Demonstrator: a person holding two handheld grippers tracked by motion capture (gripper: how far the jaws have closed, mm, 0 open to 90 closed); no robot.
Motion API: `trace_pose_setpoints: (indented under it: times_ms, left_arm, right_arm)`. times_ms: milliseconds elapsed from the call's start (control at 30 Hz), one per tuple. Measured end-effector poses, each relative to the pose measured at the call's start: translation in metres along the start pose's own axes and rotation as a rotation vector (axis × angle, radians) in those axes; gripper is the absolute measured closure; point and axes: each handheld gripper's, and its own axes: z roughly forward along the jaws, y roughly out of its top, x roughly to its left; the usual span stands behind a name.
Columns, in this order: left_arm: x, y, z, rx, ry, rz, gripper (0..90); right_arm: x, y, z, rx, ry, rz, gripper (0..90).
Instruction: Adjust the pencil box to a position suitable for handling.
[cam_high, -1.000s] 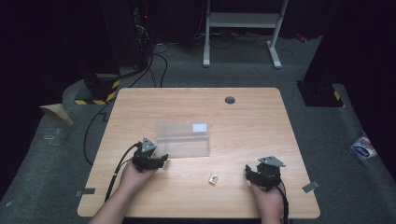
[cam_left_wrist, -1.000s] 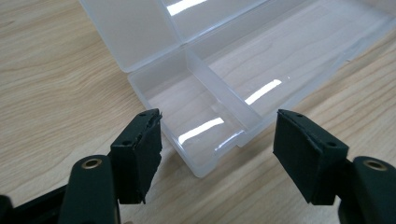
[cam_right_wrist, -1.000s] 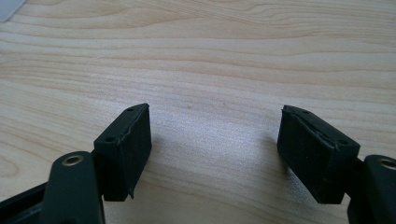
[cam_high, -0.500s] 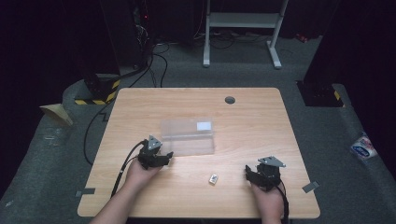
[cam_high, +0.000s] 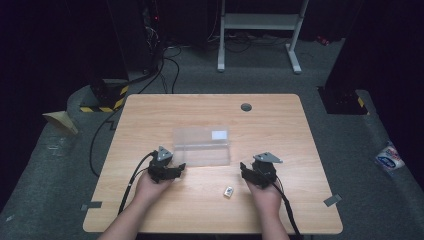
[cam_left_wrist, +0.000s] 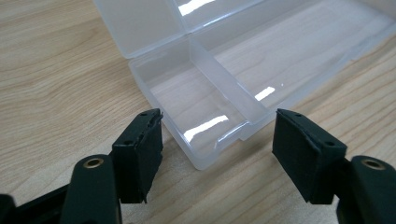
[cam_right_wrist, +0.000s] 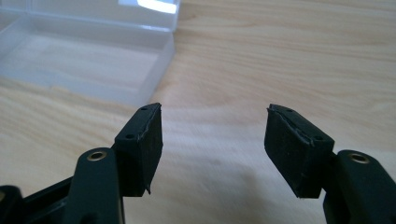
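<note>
So there's a clear plastic box (cam_high: 201, 146) lying open mid-table, lid flipped back, with a divider wall splitting off a small end compartment (cam_left_wrist: 196, 100). The left gripper (cam_left_wrist: 217, 154) has its jaws spread wide right at that near corner, not touching it, and the right gripper (cam_right_wrist: 214, 149) is just as wide apart over bare wooden table (cam_high: 280, 120) off the box's other end. A small whitish thing (cam_high: 228, 191) sits between the hands, too tiny to make out, maybe a clip.

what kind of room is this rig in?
Probably a lab or recording workspace: a lone wooden desk on grey carpet, hazard-striped tape by floor cables, and a white metal stand behind, with dark surroundings.
</note>
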Motion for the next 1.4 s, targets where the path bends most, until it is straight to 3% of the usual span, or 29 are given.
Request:
trace_pose_setpoints:
  times_ms: [67,267,433,633,767,867,1033,1100,1267,1400]
  left_arm:
    - [0.001,-0.001,-0.001,-0.002,-0.010,-0.012,34.9]
    - [-0.005,-0.003,-0.005,0.004,0.003,0.048,34.0]
    - [-0.002,-0.009,-0.013,0.016,0.025,0.058,34.0]
    - [0.013,-0.024,-0.032,0.015,0.108,0.069,33.7]
    - [0.025,-0.036,-0.045,0.022,0.185,0.084,33.7]
    - [0.028,-0.043,-0.049,0.004,0.160,0.033,34.2]
    - [0.017,-0.045,-0.050,-0.008,0.187,0.135,33.2]
    - [0.017,-0.044,-0.050,-0.005,0.182,0.146,33.2]
    - [0.024,-0.043,-0.049,0.004,0.161,0.079,33.2]
    - [0.025,-0.042,-0.047,0.002,0.149,0.074,35.5]
  right_arm:
    - [0.006,0.006,0.009,-0.008,0.018,0.002,37.4]
    - [0.021,0.017,0.029,-0.011,0.059,0.019,45.0]
    - [0.031,0.022,0.038,0.003,0.060,0.009,54.8]
    - [0.038,0.027,0.049,0.027,0.057,0.002,68.9]
    - [0.045,0.029,0.055,0.044,0.017,-0.022,75.9]
    - [0.047,0.028,0.058,0.060,-0.018,-0.038,79.7]
    - [0.046,0.027,0.058,0.067,-0.044,-0.049,82.1]
    - [0.044,0.027,0.057,0.069,-0.058,-0.043,83.5]
    - [0.034,0.024,0.052,0.080,-0.091,-0.030,86.9]
    - [0.027,0.022,0.048,0.079,-0.109,-0.013,87.1]
